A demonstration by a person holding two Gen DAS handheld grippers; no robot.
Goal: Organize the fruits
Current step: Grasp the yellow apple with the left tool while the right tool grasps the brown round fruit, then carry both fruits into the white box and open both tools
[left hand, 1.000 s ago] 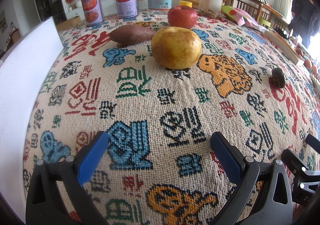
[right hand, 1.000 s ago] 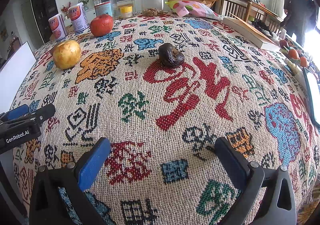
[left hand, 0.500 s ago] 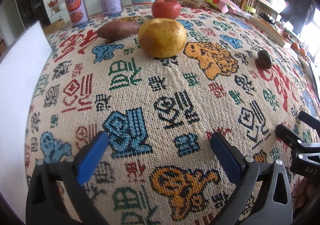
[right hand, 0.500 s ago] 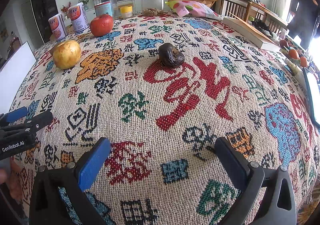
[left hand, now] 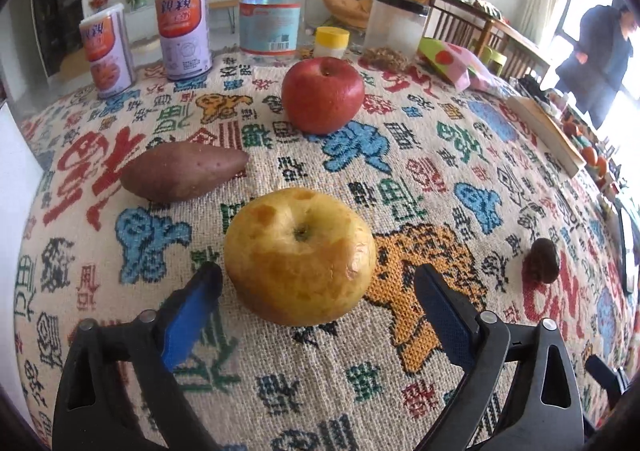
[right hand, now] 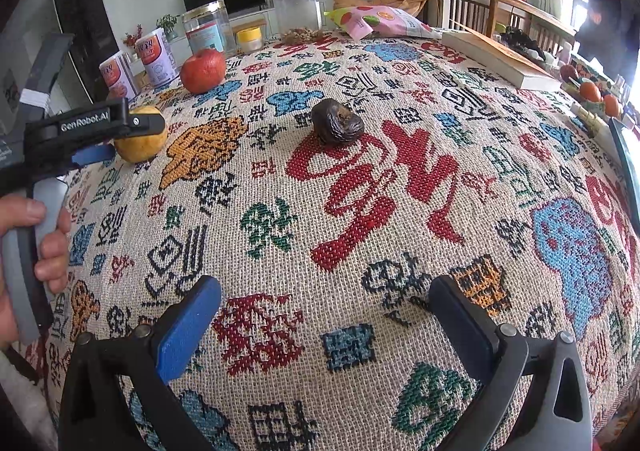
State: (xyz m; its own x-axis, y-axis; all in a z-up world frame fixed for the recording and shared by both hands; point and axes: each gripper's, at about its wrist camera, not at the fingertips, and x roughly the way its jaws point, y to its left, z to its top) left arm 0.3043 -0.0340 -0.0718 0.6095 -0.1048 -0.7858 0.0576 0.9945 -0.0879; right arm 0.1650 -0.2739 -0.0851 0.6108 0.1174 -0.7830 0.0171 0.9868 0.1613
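Yellow round blotchy apple [left hand: 299,257]: between the left gripper [left hand: 316,287] fingers, spread wide, untouched.
Right gripper [right hand: 324,303]: fingers apart, holding nothing.

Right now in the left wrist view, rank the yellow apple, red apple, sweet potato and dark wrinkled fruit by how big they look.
1. Yellow apple, though it sits nearest the camera.
2. Sweet potato and red apple: too alike to rank.
3. Dark wrinkled fruit, clearly smallest.
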